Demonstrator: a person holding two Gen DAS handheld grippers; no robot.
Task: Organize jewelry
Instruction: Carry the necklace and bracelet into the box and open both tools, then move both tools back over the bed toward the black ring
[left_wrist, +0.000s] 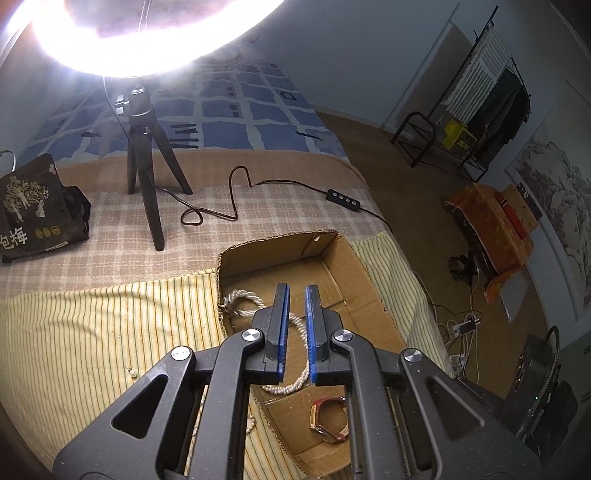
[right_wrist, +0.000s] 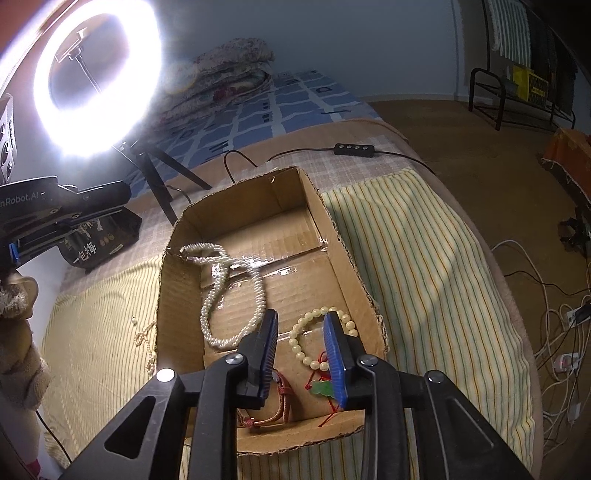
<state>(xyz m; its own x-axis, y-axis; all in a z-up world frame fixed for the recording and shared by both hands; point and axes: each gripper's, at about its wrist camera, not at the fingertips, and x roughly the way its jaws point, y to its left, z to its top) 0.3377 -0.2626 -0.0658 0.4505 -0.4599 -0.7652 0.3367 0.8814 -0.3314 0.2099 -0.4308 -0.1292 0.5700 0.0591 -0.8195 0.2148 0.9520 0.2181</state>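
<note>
An open cardboard box (right_wrist: 332, 229) lies on a striped cloth (right_wrist: 424, 258). In it lie a twisted pearl rope necklace (right_wrist: 221, 295), a cream bead bracelet (right_wrist: 306, 332) with a red cord and green pendant (right_wrist: 321, 389), and a brown leather watch strap (right_wrist: 280, 398). My right gripper (right_wrist: 301, 317) is open, held over the bracelet, holding nothing. My left gripper (left_wrist: 296, 290) is slightly open and empty above the box (left_wrist: 369, 280), over the necklace (left_wrist: 295, 369); the watch (left_wrist: 325, 417) lies below. A thin pearl chain (right_wrist: 146, 339) and a small earring (left_wrist: 130, 372) lie on the cloth outside the box.
A ring light (right_wrist: 96, 74) on a black tripod (left_wrist: 147, 177) stands behind the box, its cable and switch (left_wrist: 341, 195) across the bed. A dark snack bag (left_wrist: 29, 210) lies at left. The bed edge drops to the floor with cables (right_wrist: 561, 332) at right.
</note>
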